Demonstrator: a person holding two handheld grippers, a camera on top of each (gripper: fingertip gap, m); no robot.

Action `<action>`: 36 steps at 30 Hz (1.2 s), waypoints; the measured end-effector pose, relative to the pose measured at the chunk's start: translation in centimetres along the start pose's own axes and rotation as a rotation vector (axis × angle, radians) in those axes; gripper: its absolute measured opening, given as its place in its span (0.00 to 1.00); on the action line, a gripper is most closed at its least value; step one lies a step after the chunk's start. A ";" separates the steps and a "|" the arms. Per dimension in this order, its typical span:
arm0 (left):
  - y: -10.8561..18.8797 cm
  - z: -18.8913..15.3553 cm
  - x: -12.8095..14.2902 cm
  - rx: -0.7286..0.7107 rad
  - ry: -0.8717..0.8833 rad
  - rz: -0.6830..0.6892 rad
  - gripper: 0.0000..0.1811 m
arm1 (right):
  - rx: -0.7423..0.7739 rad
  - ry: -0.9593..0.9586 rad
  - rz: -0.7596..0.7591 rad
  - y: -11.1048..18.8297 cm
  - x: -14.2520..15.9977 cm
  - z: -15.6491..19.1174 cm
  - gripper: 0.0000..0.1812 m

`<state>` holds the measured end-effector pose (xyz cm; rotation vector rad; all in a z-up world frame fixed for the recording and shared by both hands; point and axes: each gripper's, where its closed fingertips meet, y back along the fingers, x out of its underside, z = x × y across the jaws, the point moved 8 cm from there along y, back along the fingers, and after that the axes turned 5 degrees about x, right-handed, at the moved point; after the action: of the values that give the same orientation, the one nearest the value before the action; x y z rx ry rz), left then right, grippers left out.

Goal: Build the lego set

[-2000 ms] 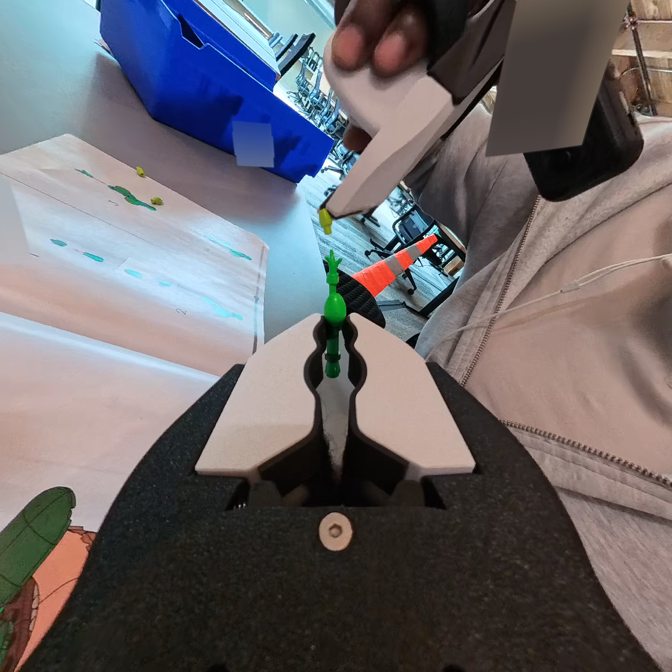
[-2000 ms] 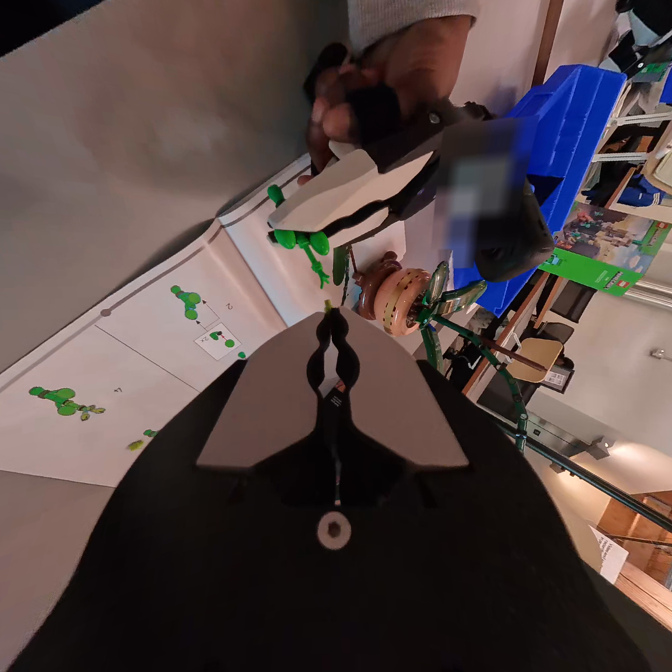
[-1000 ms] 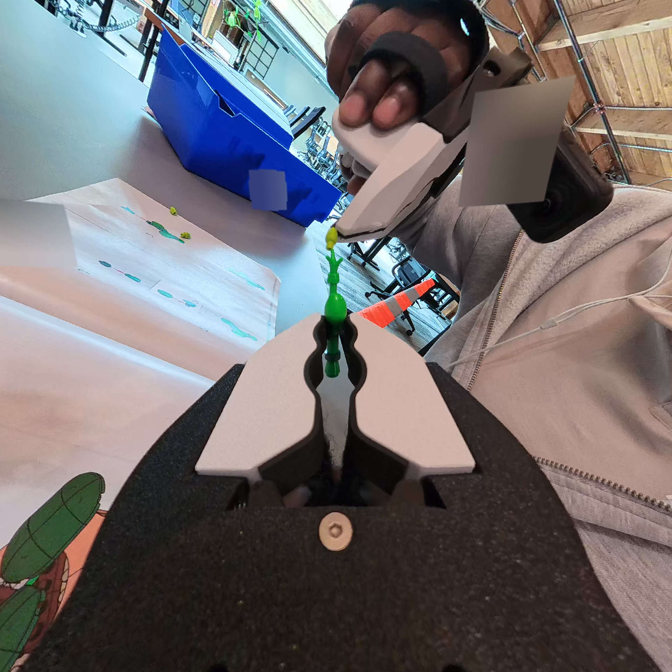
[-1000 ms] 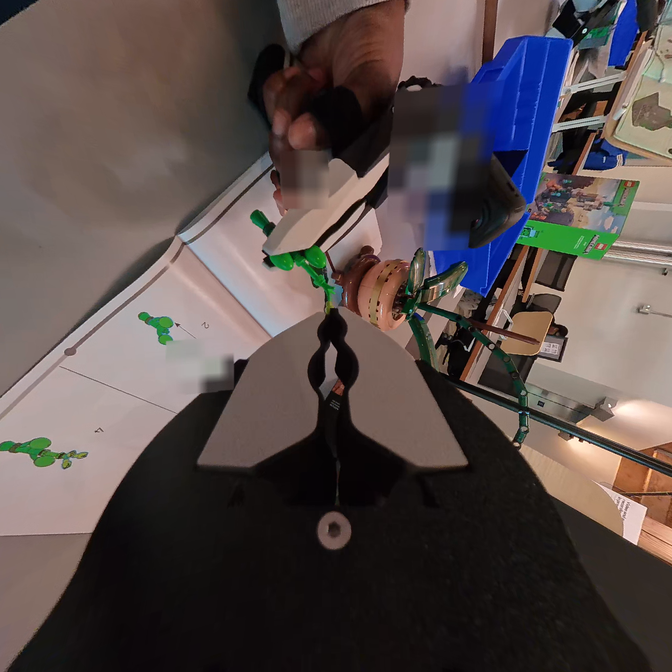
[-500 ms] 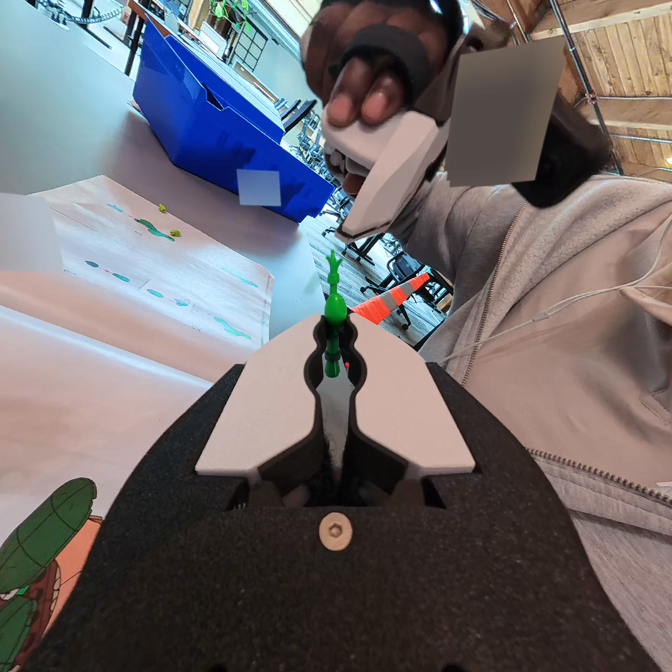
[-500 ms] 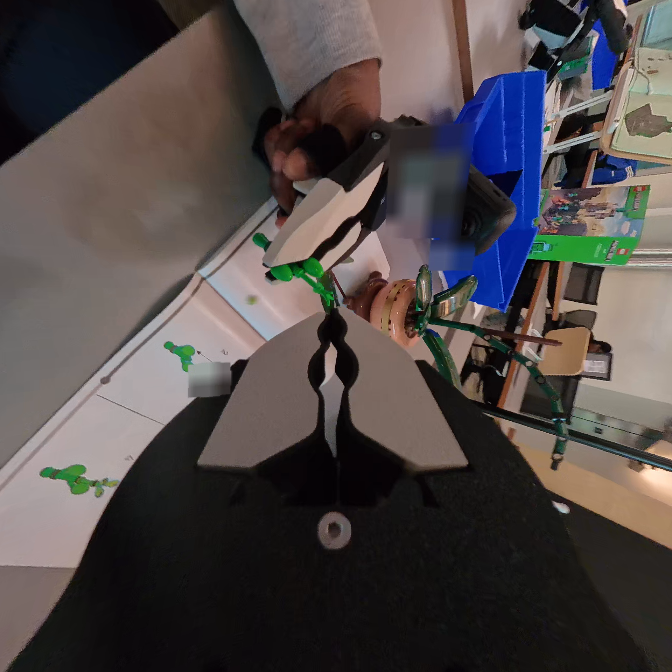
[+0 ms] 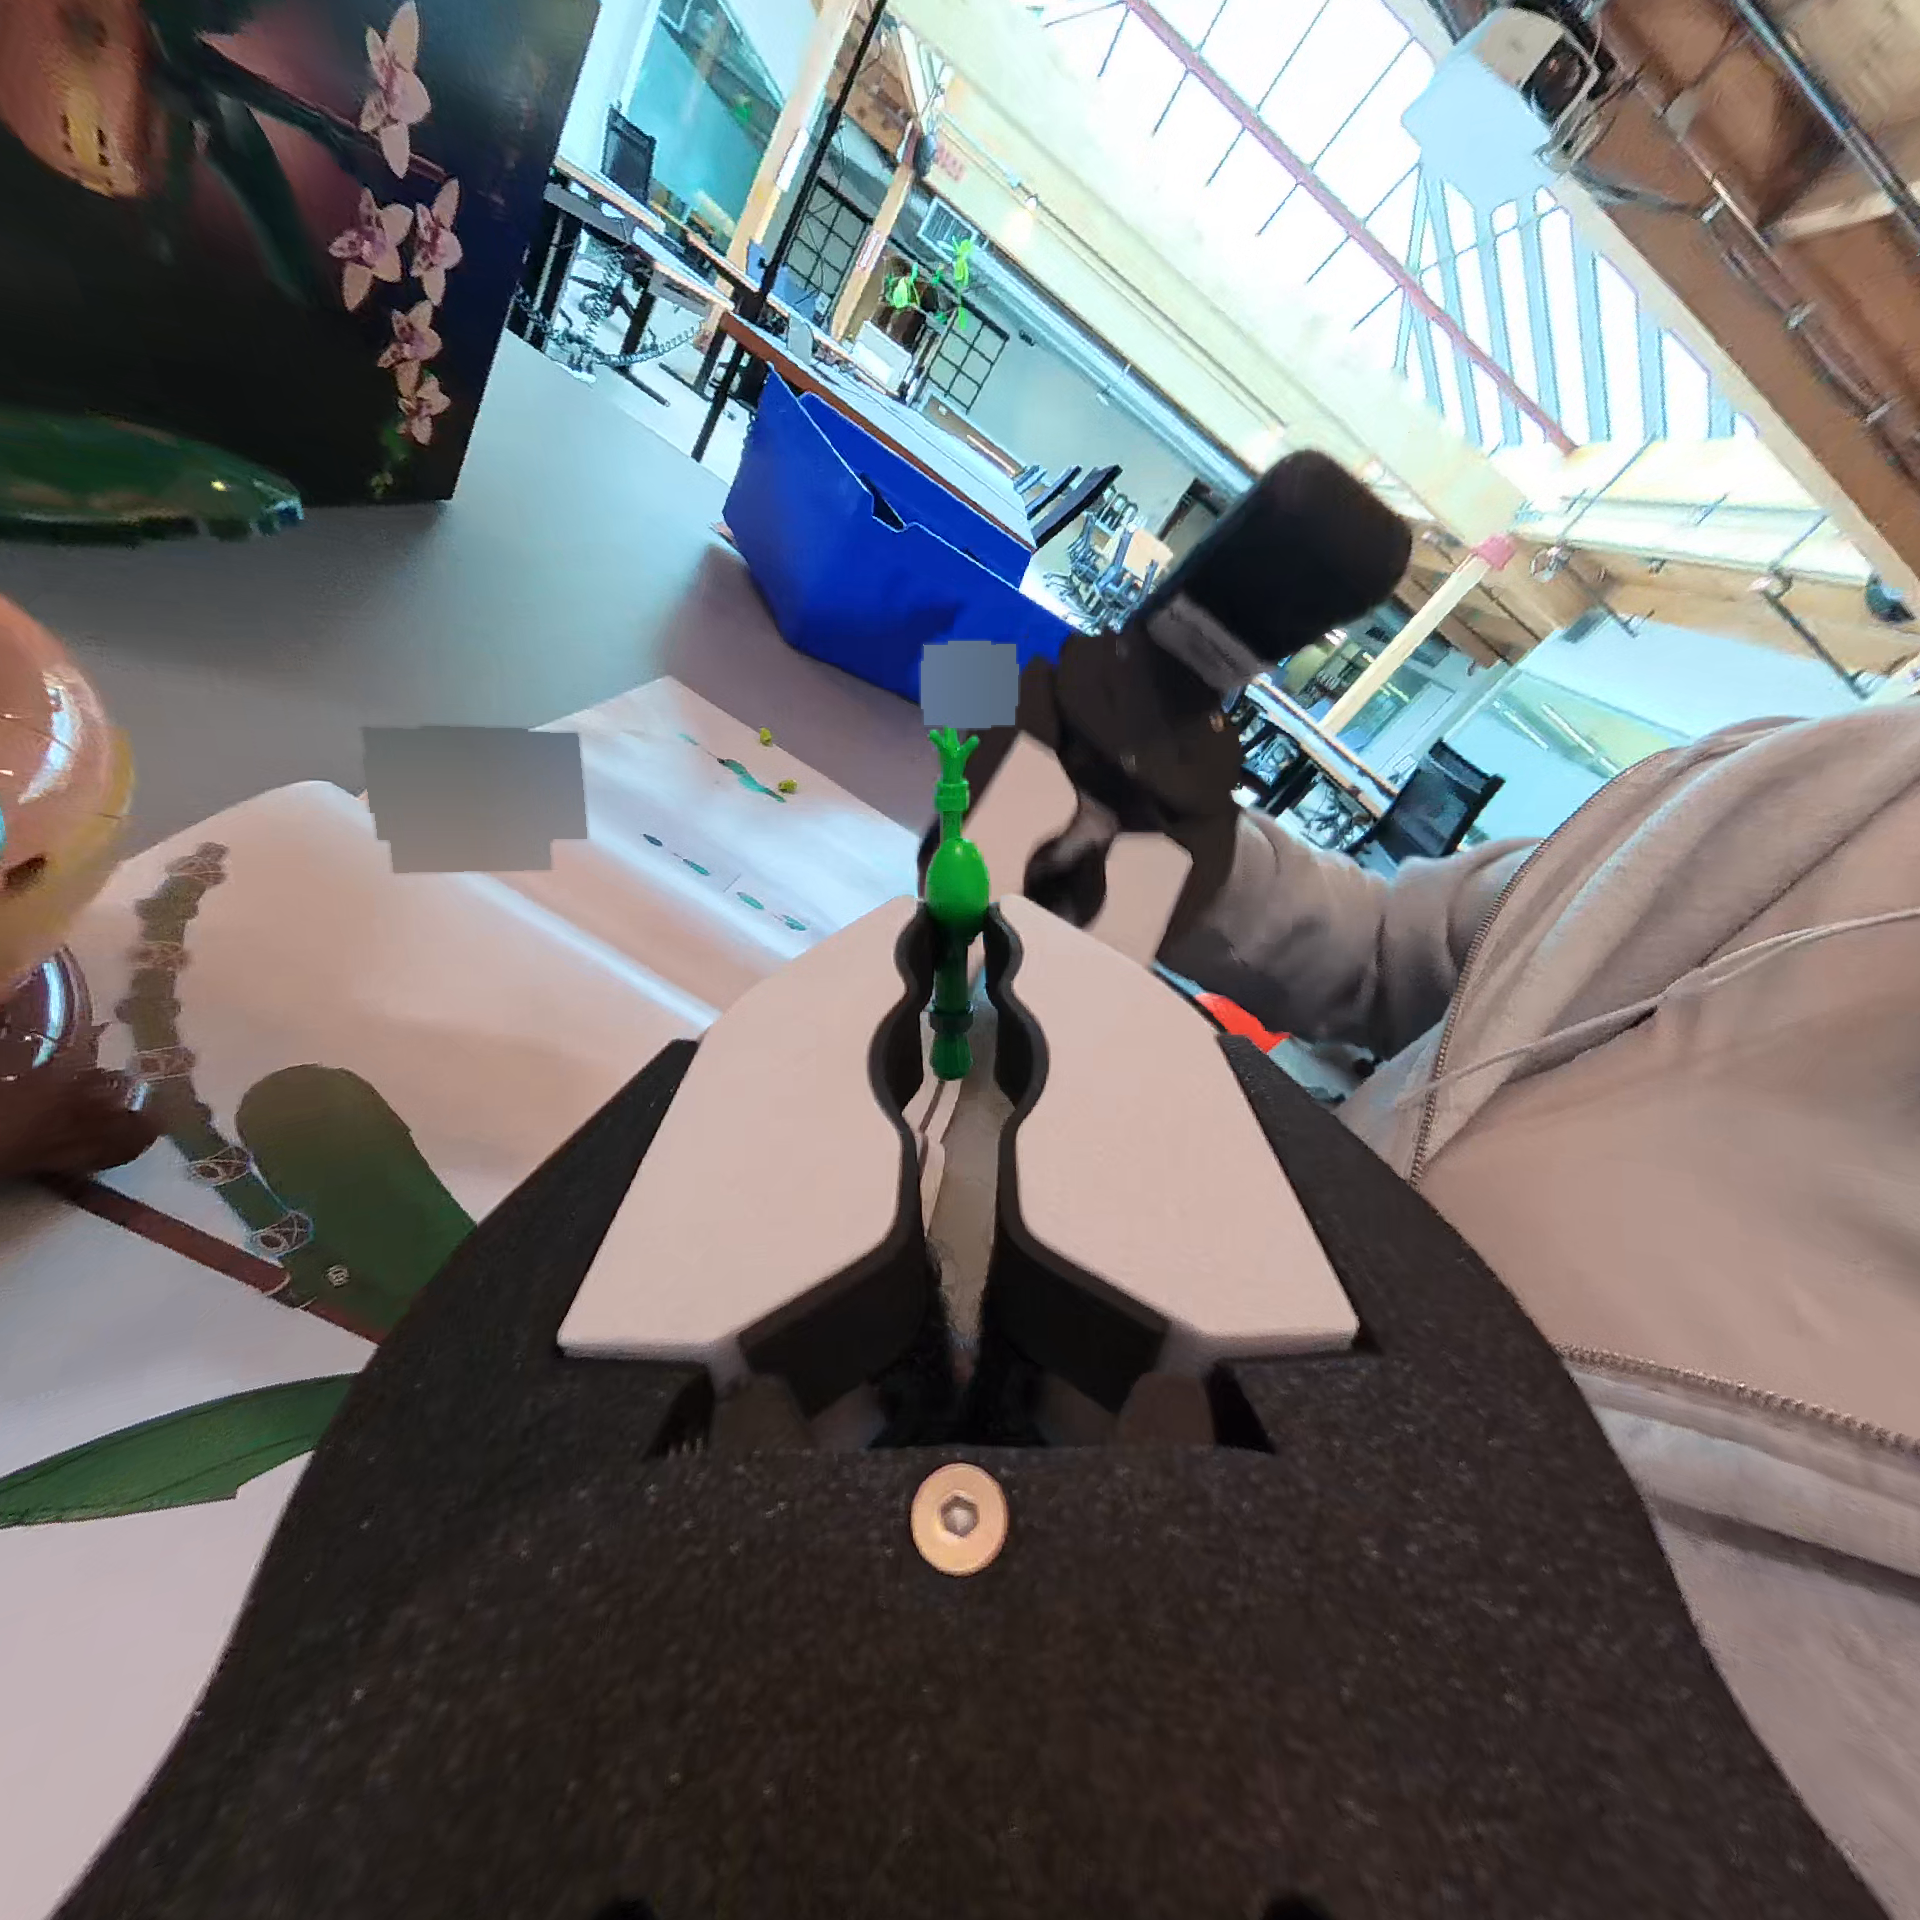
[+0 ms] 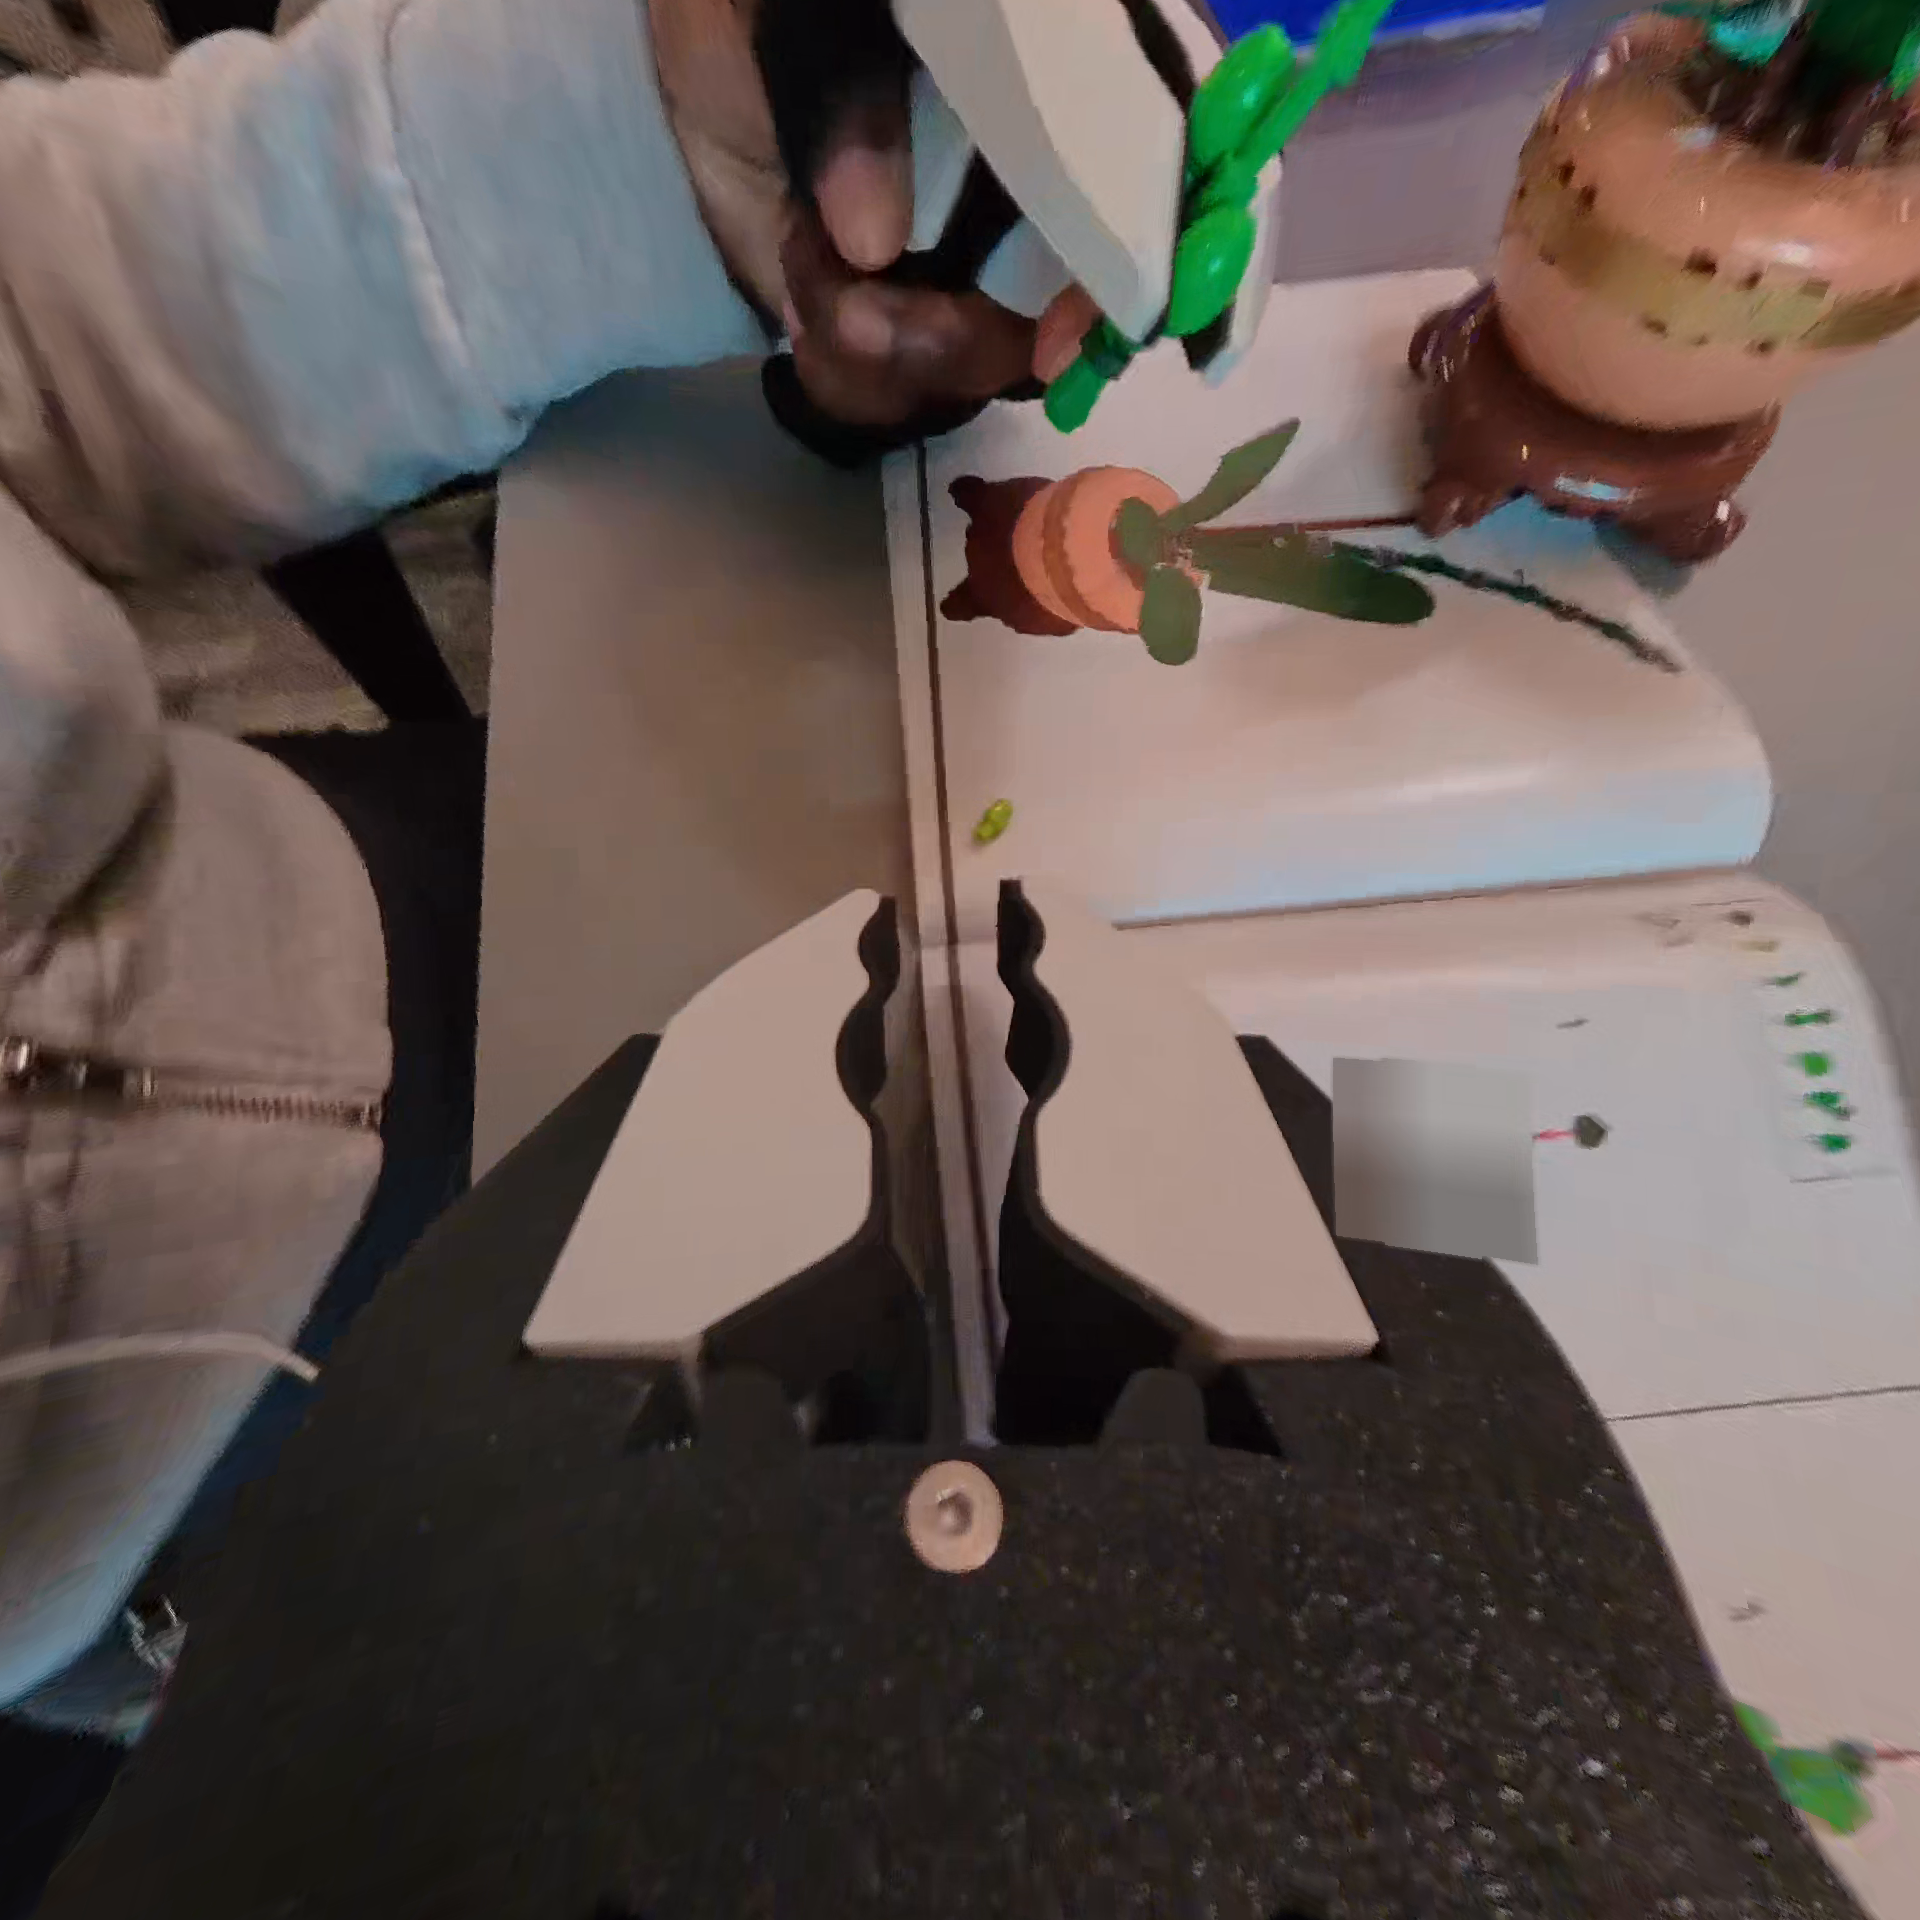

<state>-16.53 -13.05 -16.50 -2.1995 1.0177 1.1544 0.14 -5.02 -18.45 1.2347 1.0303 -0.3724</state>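
My left gripper (image 7: pixel 954 920) is shut on a bright green Lego plant stem (image 7: pixel 954 878) that sticks out past the fingertips. In the right wrist view the left gripper (image 8: pixel 1091 208) shows at the top with the same stem (image 8: pixel 1210 218), held above the booklet. My right gripper (image 8: pixel 943 899) is slightly open and empty, above the open instruction booklet (image 8: pixel 1351 790). A small yellow-green piece (image 8: pixel 992 821) lies loose on the booklet page just ahead of its fingertips. In the left wrist view the right gripper (image 7: pixel 1132 748) is blurred, beyond the stem.
The built Lego flower pot (image 8: pixel 1683 239) stands on the booklet's far right and shows at the left edge (image 7: pixel 42 831). A blue bin (image 7: pixel 883 540) and a dark box with orchid pictures (image 7: pixel 208 208) stand on the grey table (image 8: pixel 686 675). The person's grey-sleeved arm (image 8: pixel 364 270) is on the left. Some 9 cm of space lies between my two pairs of fingers.
My right gripper has opened, lost the small yellow-green piece, and swung down over the booklet where the piece now lies. The left gripper keeps hold of the green stem and has turned.
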 end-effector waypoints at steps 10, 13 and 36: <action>0.0 0.1 0.1 -0.029 -0.018 0.006 0.04 | 0.082 -0.228 0.190 -1.5 -2.9 0.1 0.08; 0.5 0.1 -0.1 -0.042 -0.019 -0.016 0.04 | 0.109 -0.075 0.435 -2.1 -3.9 0.0 0.09; 3.5 -0.2 -1.5 0.126 0.130 -0.255 0.04 | 0.324 -0.424 0.684 -5.1 -4.4 0.2 0.02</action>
<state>-19.76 -14.80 -15.37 -2.2477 0.8064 0.8218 -5.74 -8.20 -17.94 1.6244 0.1543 -0.2489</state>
